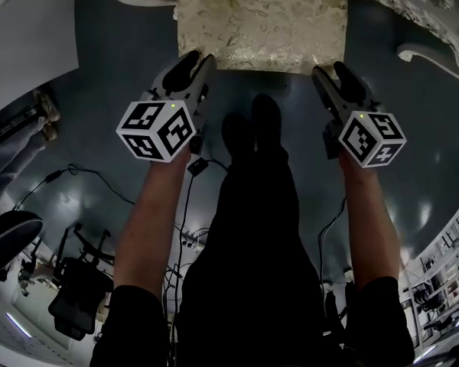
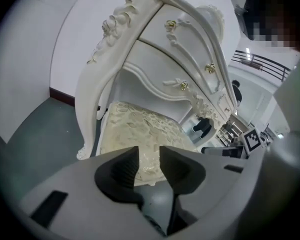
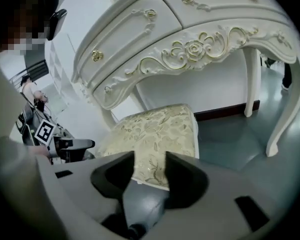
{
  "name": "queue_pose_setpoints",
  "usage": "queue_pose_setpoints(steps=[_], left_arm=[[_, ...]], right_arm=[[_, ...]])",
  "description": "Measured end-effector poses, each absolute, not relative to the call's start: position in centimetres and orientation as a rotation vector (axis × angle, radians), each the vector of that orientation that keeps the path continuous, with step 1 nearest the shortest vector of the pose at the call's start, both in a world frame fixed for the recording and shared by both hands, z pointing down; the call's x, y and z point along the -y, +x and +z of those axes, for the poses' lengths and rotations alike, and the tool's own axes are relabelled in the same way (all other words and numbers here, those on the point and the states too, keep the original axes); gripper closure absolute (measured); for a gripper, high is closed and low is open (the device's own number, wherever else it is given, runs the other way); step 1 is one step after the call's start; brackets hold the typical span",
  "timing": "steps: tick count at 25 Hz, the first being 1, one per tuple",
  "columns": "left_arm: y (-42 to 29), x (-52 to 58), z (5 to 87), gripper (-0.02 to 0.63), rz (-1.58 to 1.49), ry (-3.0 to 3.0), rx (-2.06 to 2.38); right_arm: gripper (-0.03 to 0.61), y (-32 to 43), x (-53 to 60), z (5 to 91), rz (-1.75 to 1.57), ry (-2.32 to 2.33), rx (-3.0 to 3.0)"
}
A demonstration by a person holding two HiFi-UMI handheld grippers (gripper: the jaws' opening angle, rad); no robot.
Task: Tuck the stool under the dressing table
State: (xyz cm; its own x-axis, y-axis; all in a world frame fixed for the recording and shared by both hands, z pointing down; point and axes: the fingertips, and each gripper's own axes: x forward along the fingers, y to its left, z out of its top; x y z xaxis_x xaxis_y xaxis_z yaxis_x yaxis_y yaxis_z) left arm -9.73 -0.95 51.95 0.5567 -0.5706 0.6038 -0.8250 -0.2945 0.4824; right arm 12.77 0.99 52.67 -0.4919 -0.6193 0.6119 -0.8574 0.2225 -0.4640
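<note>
Stool [image 1: 260, 25] at twelve o'clock, under the dressing table [image 3: 190, 49]. Left gripper [image 1: 193, 61] narrowly parted, right gripper [image 1: 333, 73] half open, both empty.

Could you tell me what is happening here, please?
A person stands before a white dressing table, holding tongs in each hand. The cream-cushioned stool sits partly under the table, its front edge showing. The left tongs and right tongs hover near that edge, both open, with nothing gripped.
</note>
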Motion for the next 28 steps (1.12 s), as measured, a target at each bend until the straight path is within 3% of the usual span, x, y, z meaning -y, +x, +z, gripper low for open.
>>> queue_pose_setpoints(steps=[1, 2, 9, 17, 28], left_arm=[[-9.4, 0.4, 52.1, 0.486, 0.421, 2.004, 1.117], [-9.1, -0.1, 52.3, 0.492, 0.436, 2.010, 1.111], [-7.8, -2.0, 54.9, 0.513, 0.607, 2.033, 1.065], [-8.4, -0.9, 56.0, 0.580, 0.672, 1.984, 1.130], [-7.9, 0.6, 56.1, 0.583, 0.671, 1.955, 1.149]], right_arm=[[0.439, 12.8, -1.4, 52.8, 1.126, 1.387, 2.194], [0.471, 12.8, -1.8, 53.0, 1.127, 1.387, 2.188], [0.476, 12.3, -4.0, 55.8, 1.185, 1.316, 2.046], [0.500, 12.3, -2.9, 57.0, 1.174, 1.379, 2.005], [0.502, 13.0, -0.4, 56.9, 1.144, 1.477, 1.973]])
